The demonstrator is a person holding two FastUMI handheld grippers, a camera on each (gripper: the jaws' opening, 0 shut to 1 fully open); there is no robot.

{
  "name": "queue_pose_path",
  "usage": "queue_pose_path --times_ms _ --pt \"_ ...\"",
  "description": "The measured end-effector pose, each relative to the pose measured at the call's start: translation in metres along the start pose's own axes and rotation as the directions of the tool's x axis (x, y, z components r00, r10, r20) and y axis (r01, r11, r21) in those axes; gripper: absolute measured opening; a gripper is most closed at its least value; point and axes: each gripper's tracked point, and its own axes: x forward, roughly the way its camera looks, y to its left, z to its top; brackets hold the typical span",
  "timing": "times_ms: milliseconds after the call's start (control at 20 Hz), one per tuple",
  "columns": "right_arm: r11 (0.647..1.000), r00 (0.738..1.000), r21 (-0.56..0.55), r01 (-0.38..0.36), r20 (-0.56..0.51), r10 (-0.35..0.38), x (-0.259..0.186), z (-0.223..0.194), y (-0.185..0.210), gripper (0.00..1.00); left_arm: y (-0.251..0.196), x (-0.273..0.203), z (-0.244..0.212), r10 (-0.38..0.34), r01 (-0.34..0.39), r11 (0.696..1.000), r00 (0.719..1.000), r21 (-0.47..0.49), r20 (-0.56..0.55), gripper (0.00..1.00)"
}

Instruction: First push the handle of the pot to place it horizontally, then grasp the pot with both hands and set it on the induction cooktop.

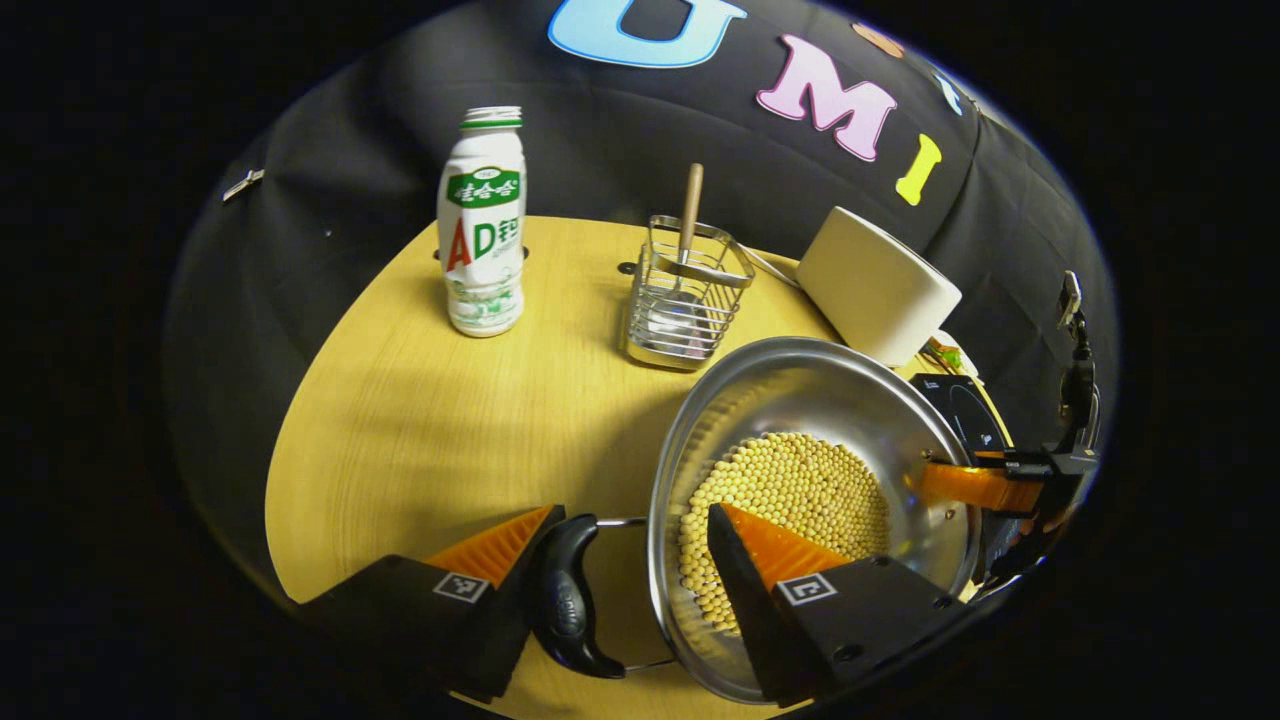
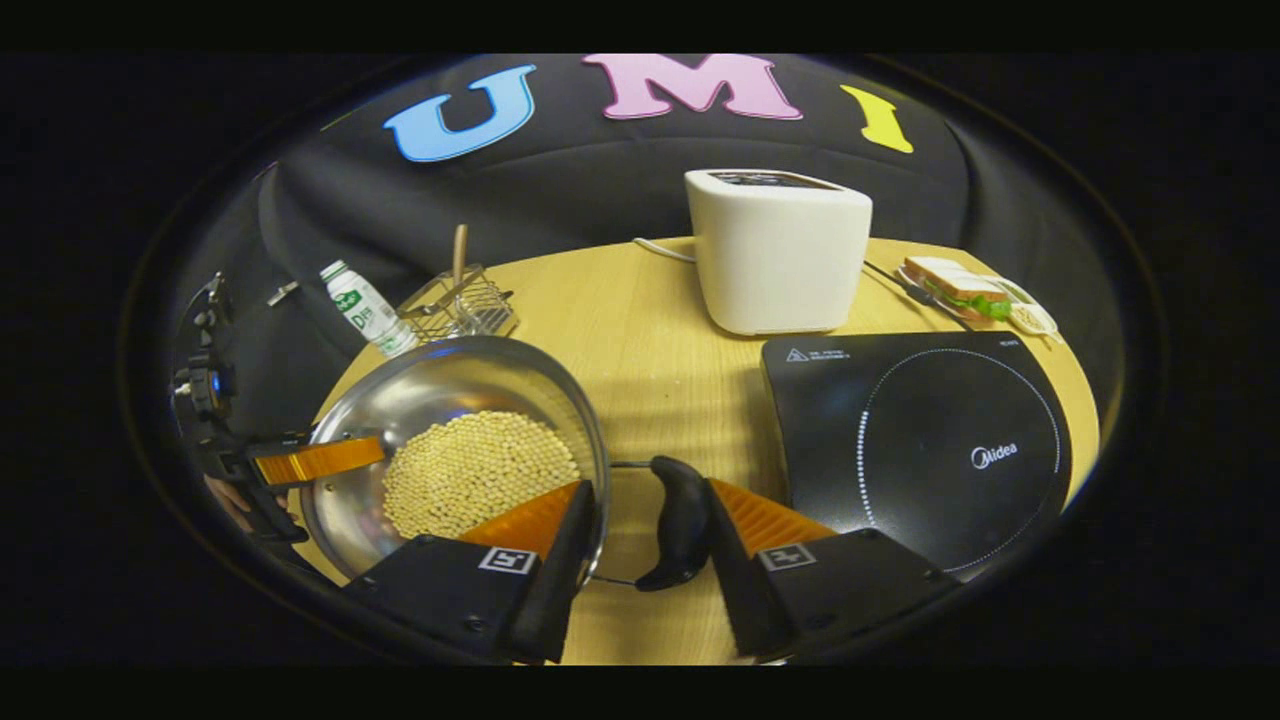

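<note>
Straddling the pot (image 1: 800, 480) rim w/ both tools, left tool (image 1: 620, 545) and right tool (image 2: 645, 515) part-open, not yet clamped: close evenly, lift level, carry to cooktop (image 2: 920, 450) at frame right.

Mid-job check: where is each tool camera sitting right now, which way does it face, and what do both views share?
Left gripper view: rides the left tool, faces across the pot of beans to the milk bottle; own fingers straddle the pot's rim and black handle.
Right gripper view: rides the right tool, faces the toaster and induction cooktop; own fingers straddle the opposite handle.
Shared: pot, bottle, utensil rack, toaster.
</note>
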Motion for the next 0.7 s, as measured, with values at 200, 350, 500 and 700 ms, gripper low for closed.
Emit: queue_pose_path --times_ms 200,350,500,700 --pt "0.997 1.000 -0.079 0.005 0.001 -0.005 0.002 -0.004 0.012 0.64 0.018 0.000 -0.017 0.045 -0.046 0.999 0.998 -0.019 -0.032 0.71" --pt "0.995 1.000 -0.098 0.016 0.012 -0.015 0.004 -0.004 0.014 0.65 0.022 -0.004 -0.018 0.048 -0.048 0.998 0.999 -0.032 0.001 0.70" --pt "0.995 1.000 -0.093 0.018 0.009 -0.017 0.006 -0.005 0.015 0.61 0.024 -0.004 -0.017 0.057 -0.056 0.996 0.998 -0.067 0.015 0.69" --pt "0.996 1.000 -0.084 0.013 0.004 -0.013 0.002 -0.003 0.016 0.61 0.024 -0.007 -0.019 0.063 -0.061 0.995 0.998 -0.083 0.024 0.67"
